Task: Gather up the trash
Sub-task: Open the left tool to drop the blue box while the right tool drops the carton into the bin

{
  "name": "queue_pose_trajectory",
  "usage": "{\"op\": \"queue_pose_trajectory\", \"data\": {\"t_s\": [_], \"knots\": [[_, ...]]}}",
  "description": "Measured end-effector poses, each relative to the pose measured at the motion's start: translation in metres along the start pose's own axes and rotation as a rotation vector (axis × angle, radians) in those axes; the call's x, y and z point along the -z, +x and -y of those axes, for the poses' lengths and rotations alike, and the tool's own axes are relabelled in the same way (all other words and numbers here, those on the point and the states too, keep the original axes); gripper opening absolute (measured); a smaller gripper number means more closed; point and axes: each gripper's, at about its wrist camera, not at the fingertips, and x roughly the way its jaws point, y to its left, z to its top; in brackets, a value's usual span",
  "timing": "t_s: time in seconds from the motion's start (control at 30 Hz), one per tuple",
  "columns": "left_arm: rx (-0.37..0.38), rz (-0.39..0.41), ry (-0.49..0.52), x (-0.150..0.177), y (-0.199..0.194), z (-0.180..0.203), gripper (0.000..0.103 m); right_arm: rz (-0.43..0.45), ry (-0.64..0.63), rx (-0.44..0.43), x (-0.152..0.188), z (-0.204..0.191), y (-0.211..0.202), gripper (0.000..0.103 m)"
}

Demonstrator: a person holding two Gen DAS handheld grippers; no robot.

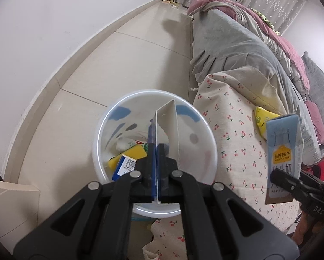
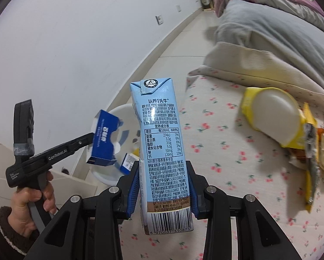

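Beside the cherry-print bed cover (image 1: 237, 130), the left gripper (image 1: 156, 162) pinches a flattened blue cardboard box (image 2: 104, 138) over the white plastic bin (image 1: 205, 134), while the right gripper (image 2: 163, 189) clamps a light, stiff pale-blue milk carton (image 2: 159, 143) low on its sides.

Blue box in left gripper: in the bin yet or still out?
Out. The left gripper holds the flattened blue box clamped above the white bin; its jaws are shut on the cardboard.

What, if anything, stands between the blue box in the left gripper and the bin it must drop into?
Nothing visible. The left gripper holds the blue box directly above the bin, whose mouth is open, with only trash already lying at the bottom.
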Motion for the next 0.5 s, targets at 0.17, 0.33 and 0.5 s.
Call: {"op": "queue_pose_trajectory", "data": {"t_s": [0.17,0.33,0.5], "knots": [[-0.011,-0.035,-0.014,0.001,-0.001,-0.009,0.033,-0.02,-0.021,0.0,-0.002,-0.011,0.019,0.039],[-0.079,-0.004,-0.023,0.003,-0.017,-0.019,0.068,-0.041,-0.036,-0.002,-0.005,-0.017,0.034,0.039],[-0.178,0.009,-0.019,0.007,-0.026,-0.026,0.085,-0.064,-0.056,-0.002,-0.009,-0.028,0.052,0.039]]}}
